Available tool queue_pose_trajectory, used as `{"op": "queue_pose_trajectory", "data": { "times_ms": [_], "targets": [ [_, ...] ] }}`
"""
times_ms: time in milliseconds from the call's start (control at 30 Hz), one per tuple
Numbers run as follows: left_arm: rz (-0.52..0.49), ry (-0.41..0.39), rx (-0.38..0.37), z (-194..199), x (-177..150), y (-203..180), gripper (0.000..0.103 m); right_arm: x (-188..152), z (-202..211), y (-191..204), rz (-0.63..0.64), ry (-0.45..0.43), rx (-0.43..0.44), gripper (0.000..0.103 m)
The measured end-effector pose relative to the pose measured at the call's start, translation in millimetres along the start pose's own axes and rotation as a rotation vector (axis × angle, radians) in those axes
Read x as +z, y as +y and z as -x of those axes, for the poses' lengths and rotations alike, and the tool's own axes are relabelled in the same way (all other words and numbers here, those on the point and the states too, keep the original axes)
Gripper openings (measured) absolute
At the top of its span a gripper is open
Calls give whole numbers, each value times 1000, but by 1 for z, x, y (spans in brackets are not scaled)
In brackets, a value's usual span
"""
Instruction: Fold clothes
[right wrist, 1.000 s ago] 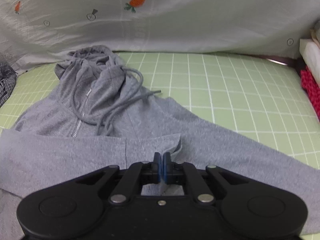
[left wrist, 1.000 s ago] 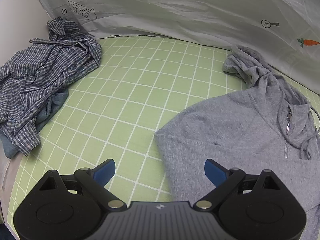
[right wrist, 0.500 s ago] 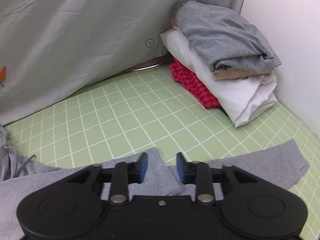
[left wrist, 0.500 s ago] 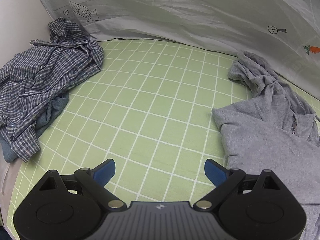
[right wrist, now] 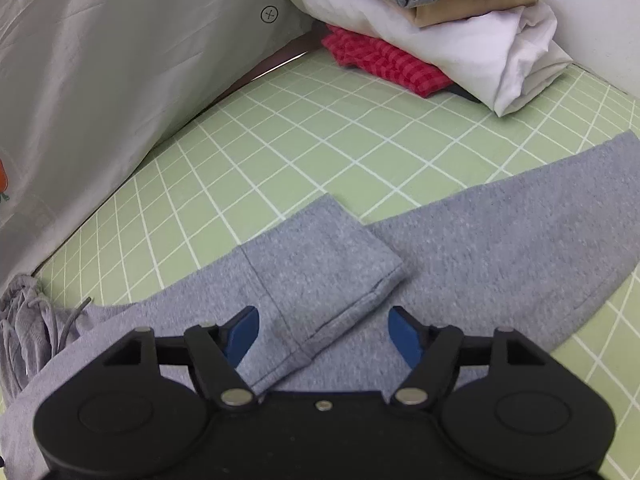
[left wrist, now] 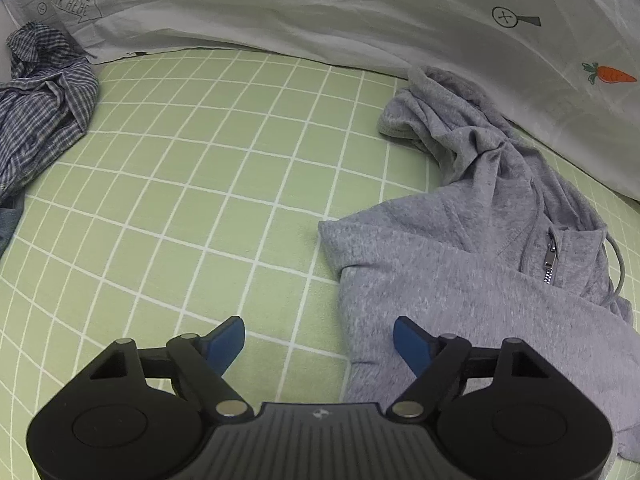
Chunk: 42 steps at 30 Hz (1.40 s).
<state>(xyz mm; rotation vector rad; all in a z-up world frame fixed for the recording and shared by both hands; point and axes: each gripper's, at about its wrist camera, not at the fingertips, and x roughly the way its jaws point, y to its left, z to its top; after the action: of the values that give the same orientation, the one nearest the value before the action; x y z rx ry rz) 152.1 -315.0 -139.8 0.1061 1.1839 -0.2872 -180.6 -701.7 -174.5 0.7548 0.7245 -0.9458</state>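
— On the far left of the green grid mat, what is that heap?

— A crumpled checked shirt, well apart from the job in hand. A bare stretch of mat lies between it and the grey hoodie, which is spread flat with its hood bunched up against the white printed sheet at the back.

— And the left hand-held gripper?

— Wide, with nothing pinched. Its jaws have just been closing a little, and the hoodie's left edge lies between them, untouched by the pads as far as I can tell.

— The right one?

— The right hand-held gripper has just been opening. It stands wide over a sleeve cuff laid across the hoodie's body, holding nothing. Further right, a stack of folded clothes sits by the wall.

— How will the hoodie handle?

— Soft, limp fleece, I'd judge: no stiffness, some weight, so it will sag and drag on the mat rather than slide cleanly. The zip and drawstring may snag or trail.

— Where would you take hold?

— At hemmed edges and corners, where the cloth is doubled and gives the pads something to bite: the left side edge for the left gripper, and for the right the far sleeve lying out on the mat.
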Motion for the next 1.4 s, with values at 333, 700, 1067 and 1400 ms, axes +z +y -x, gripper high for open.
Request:
{"op": "queue_pose_trajectory", "data": {
  "times_ms": [333, 700, 1067, 1400],
  "targets": [
    [35, -24, -35, -22, 10, -8, 8, 11, -17, 18, 207, -19, -102, 47],
    [21, -115, 7, 2, 23, 9, 24, 7, 30, 56, 367, -132, -84, 8],
    [112, -152, -70, 69, -36, 50, 64, -81, 108, 200, 539, -76, 383, 10],
    [-33, -331, -58, 137, -74, 36, 70, -121, 193, 206, 651, -130, 334, 101]
  ]
}}
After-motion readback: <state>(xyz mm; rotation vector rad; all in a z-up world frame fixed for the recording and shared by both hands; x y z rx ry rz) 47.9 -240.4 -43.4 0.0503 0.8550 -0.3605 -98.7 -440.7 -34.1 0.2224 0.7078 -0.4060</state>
